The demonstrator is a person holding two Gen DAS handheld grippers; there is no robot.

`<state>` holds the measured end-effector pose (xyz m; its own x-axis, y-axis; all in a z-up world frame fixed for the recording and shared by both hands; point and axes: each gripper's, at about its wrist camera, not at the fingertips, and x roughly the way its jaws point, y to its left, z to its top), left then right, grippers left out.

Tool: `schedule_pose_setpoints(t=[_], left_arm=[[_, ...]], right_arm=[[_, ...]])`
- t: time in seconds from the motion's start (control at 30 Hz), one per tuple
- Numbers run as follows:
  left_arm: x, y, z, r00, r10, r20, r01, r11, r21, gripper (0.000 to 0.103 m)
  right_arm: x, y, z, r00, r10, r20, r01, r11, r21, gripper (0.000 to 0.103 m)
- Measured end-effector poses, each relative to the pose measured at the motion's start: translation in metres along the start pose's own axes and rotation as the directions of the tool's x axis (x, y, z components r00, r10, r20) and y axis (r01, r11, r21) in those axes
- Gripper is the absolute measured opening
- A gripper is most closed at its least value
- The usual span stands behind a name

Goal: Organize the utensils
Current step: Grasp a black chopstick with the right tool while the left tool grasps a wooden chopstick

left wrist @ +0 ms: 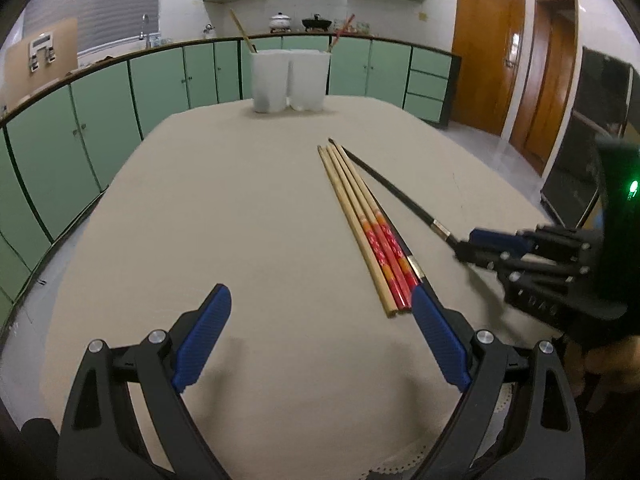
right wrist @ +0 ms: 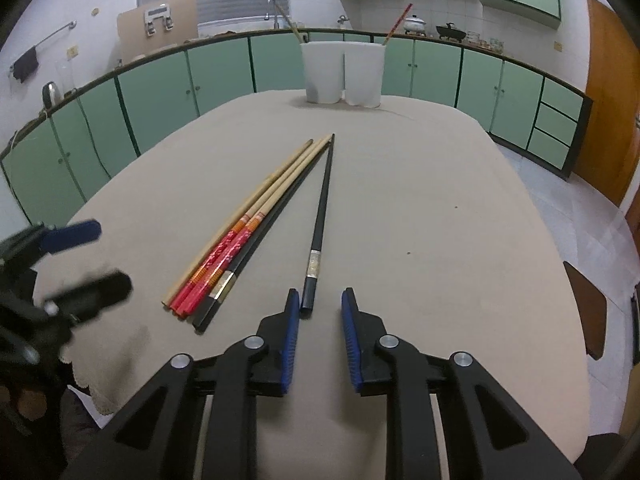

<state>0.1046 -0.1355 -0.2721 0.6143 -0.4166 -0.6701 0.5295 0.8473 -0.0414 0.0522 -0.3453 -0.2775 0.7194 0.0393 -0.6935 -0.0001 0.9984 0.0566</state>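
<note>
A bundle of chopsticks (left wrist: 372, 232) lies on the beige tablecloth: plain wooden ones, red-patterned ones and a black one; it also shows in the right wrist view (right wrist: 240, 228). A separate black chopstick (right wrist: 320, 232) lies apart to the right, also seen in the left wrist view (left wrist: 392, 190). My right gripper (right wrist: 320, 300) is open with the chopstick's near end between its fingers, just inside the left one. My left gripper (left wrist: 320, 300) is open wide and empty, its right finger beside the bundle's near ends. Two white holder cups (left wrist: 288, 80) stand at the far edge, each with a chopstick.
The table (right wrist: 440, 220) has a rounded edge with a lace trim near me. Green kitchen cabinets (left wrist: 160, 84) run along the far wall. Wooden doors (left wrist: 488, 52) stand to the right. A brown chair seat (right wrist: 588, 312) sits beside the table's right edge.
</note>
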Motion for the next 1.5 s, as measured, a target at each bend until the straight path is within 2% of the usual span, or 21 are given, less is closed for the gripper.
schedule_pose_setpoints(t=[0.27,0.47,0.6,0.7,0.93,1.13,1.23,1.3,1.33,1.4,1.43,1.5], left_arm=[[0.019,-0.012,-0.006,0.998,0.036,-0.055,-0.034,0.998,0.044,0.089],[0.021,-0.001,-0.009,0.995,0.070,-0.077,-0.070,0.998,0.009,0.089],[0.015,-0.007,-0.007,0.998,0.029,-0.050,-0.028,0.999,0.019,0.088],[0.022,-0.014,-0.008,0.996,0.051,-0.069,-0.048,0.998,0.046,0.086],[0.022,-0.001,-0.006,0.992,0.100,-0.074,-0.100,0.995,0.002,0.085],[0.028,-0.009,-0.001,0.995,0.075,-0.063,-0.074,0.997,0.016,0.083],[0.034,-0.010,0.002,0.995,0.083,-0.049,-0.083,0.997,-0.003,0.068],[0.036,-0.009,0.005,0.995,0.089,-0.035,-0.090,0.996,-0.017,0.045],[0.036,-0.007,0.005,0.995,0.096,-0.031,-0.097,0.995,-0.035,0.039],[0.034,-0.002,0.005,0.993,0.114,-0.026,-0.116,0.991,-0.070,0.017],[0.033,0.003,0.004,0.991,0.132,-0.027,-0.134,0.986,-0.100,0.012],[0.029,0.009,0.002,0.986,0.165,-0.026,-0.167,0.977,-0.131,0.010]], right_arm=[[0.000,-0.007,-0.002,1.000,0.000,-0.004,0.000,1.000,0.020,0.023],[0.001,-0.006,-0.001,1.000,-0.002,-0.004,0.002,1.000,0.019,0.024],[0.001,-0.007,0.000,1.000,-0.004,-0.002,0.004,1.000,0.014,0.024],[0.002,-0.008,0.000,1.000,-0.003,-0.003,0.003,1.000,0.020,0.025],[0.003,-0.008,0.000,1.000,-0.008,-0.001,0.008,1.000,0.025,0.025],[0.008,0.002,0.003,1.000,-0.008,0.007,0.008,1.000,0.002,0.025],[0.010,0.005,0.003,1.000,-0.021,0.013,0.021,1.000,0.002,0.024],[0.011,0.005,0.004,0.999,-0.036,0.017,0.035,0.999,0.008,0.016],[0.012,0.005,0.004,0.998,-0.051,0.021,0.050,0.999,0.015,0.008],[0.011,-0.001,0.003,0.995,-0.091,0.030,0.089,0.995,0.046,0.007],[0.011,-0.003,0.002,0.994,-0.103,0.031,0.101,0.993,0.061,0.007],[0.009,-0.011,0.001,0.990,-0.137,0.036,0.133,0.987,0.092,0.007]])
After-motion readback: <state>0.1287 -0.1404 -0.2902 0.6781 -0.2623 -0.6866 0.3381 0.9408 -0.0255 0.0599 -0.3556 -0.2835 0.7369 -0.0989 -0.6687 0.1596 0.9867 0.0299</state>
